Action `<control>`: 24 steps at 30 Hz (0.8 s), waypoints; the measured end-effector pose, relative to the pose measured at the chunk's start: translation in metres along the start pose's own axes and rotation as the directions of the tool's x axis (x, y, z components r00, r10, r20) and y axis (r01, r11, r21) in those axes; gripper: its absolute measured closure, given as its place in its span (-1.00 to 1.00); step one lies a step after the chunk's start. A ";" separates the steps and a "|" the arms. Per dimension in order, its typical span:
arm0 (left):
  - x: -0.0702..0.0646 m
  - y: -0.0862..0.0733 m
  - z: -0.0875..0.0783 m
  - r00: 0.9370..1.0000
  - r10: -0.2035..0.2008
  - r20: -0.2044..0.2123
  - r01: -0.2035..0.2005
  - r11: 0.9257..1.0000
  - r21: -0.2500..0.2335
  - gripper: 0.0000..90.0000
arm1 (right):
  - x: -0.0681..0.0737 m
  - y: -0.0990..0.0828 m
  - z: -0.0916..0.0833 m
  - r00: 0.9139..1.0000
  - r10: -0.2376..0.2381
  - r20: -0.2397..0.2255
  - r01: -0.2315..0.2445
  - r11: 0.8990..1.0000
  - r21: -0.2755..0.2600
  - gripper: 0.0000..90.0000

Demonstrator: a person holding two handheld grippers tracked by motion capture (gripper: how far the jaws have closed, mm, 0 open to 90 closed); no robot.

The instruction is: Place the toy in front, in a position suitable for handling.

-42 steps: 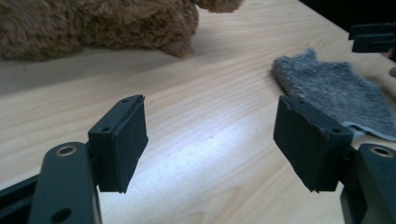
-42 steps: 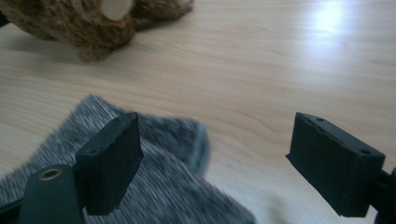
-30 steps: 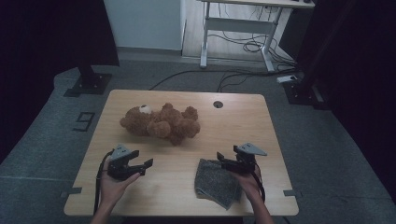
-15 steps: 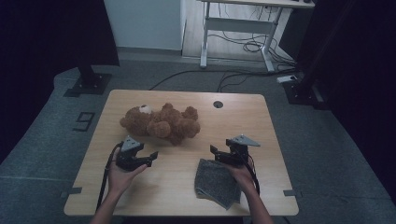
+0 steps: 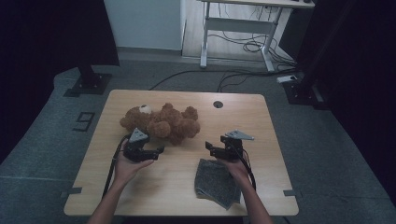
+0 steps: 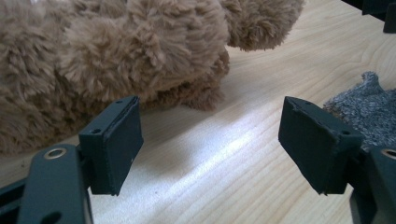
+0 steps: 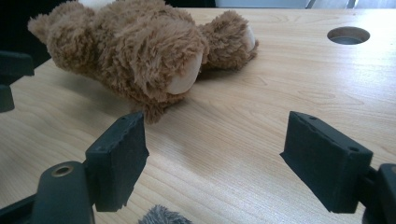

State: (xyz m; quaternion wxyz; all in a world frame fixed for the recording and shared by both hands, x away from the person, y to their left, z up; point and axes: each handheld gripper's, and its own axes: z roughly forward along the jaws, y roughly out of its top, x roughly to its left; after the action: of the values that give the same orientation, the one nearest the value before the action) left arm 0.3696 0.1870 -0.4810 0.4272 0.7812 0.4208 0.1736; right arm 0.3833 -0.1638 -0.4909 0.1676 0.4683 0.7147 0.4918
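Observation:
A brown teddy bear [image 5: 161, 122] lies on its side on the wooden table [image 5: 261, 121], left of centre. My left gripper [image 5: 159, 151] hovers just in front of the bear, jaws wide apart; they have just been opening further, with nothing between them. In the left gripper view the bear's fur [image 6: 116, 51] fills the area right behind the open left gripper [image 6: 210, 140]. My right gripper [image 5: 208, 148] is open and empty, pointing left toward the bear from above the far edge of a grey cloth [image 5: 217, 182]. The right gripper view shows the bear [image 7: 140, 51] beyond the open right gripper [image 7: 219, 158].
A round cable hole [image 5: 218, 104] sits near the table's far edge, also seen as a cable hole [image 7: 348, 35] in the right gripper view. The grey cloth [image 6: 369, 107] lies crumpled by the front edge. Bare wood separates the two grippers. A desk frame and cables stand on the floor behind.
Both hands have moved away from the person toward the bear, the left drifting right and the right drifting left off the cloth. The left jaws stand slightly wider.

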 end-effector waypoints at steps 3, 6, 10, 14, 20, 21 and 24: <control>0.001 0.002 0.001 1.000 0.000 -0.017 0.000 1.000 -0.001 -0.51 | 0.001 0.001 0.002 1.000 -0.006 -0.003 0.006 1.000 -0.001 -0.53; 0.004 0.007 0.006 0.998 0.018 -0.060 -0.018 1.000 -0.005 -0.52 | 0.002 0.007 0.006 1.000 -0.015 -0.018 0.015 1.000 0.003 -0.53; 0.008 0.008 0.011 0.998 0.003 -0.055 -0.003 1.000 -0.005 -0.56 | 0.005 0.012 0.015 0.999 -0.014 -0.033 0.015 1.000 0.017 -0.54; 0.011 0.009 0.017 0.997 -0.001 -0.075 0.001 1.000 -0.004 -0.64 | 0.008 0.015 0.025 0.999 -0.019 -0.037 0.020 0.999 0.033 -0.54; 0.015 0.014 0.025 0.995 -0.003 -0.104 0.001 1.000 -0.022 -0.67 | 0.011 0.019 0.045 0.998 0.002 -0.057 0.001 0.999 0.048 -0.54; 0.015 0.014 0.025 0.995 -0.003 -0.104 0.001 1.000 -0.022 -0.67 | 0.011 0.019 0.045 0.998 0.002 -0.057 0.001 0.999 0.048 -0.54; 0.014 0.016 0.032 0.995 -0.003 -0.103 0.001 1.000 -0.020 -0.67 | 0.014 0.022 0.058 0.998 0.007 -0.063 -0.004 0.999 0.049 -0.55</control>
State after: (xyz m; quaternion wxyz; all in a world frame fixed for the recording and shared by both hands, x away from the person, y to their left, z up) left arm 0.4066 0.1772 -0.4874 0.4129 0.7664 0.4415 0.2174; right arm 0.4281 -0.1188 -0.4953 0.1323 0.4583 0.7301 0.4892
